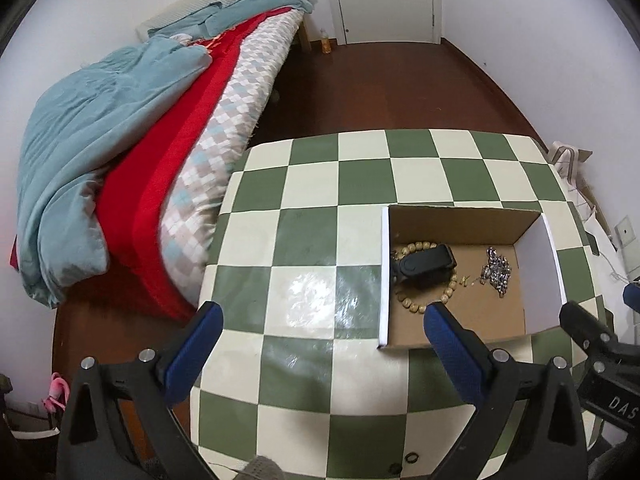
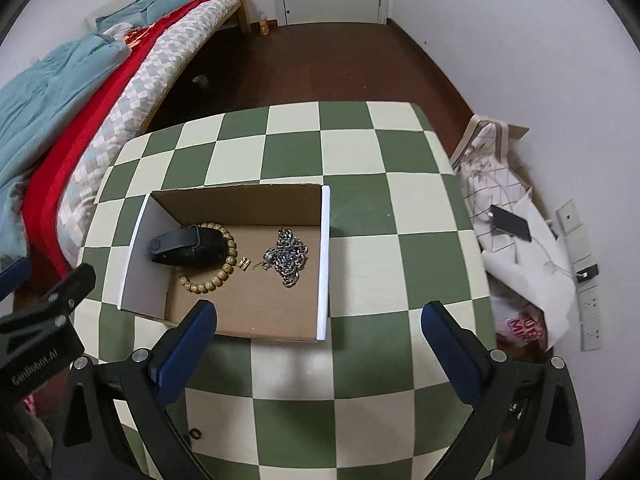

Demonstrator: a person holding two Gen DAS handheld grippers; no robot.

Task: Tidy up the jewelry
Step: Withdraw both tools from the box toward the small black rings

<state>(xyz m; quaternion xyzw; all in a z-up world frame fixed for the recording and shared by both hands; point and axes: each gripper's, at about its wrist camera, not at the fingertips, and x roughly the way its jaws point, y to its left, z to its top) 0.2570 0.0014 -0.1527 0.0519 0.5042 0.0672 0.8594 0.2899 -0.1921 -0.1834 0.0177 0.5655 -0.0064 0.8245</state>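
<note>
Inside the box [image 2: 325,260], chain [image 2: 286,258] lies at three o'clock of the beads [image 2: 224,258]: limp, slippery, best pinched mid-heap. Left gripper [image 1: 324,320] and right gripper [image 2: 318,320] stand spread, empty.

A home bedroom: unmade bed [image 1: 132,152], white door [image 1: 386,0], wooden floor [image 1: 380,88].

Cardboard box [image 2: 256,200] holds bead bracelet [image 2: 216,276], black band [image 2: 186,249], silver chain [image 2: 287,258].

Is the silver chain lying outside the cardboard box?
No, the silver chain lies on the floor of the cardboard box, beside the bead bracelet.
</note>
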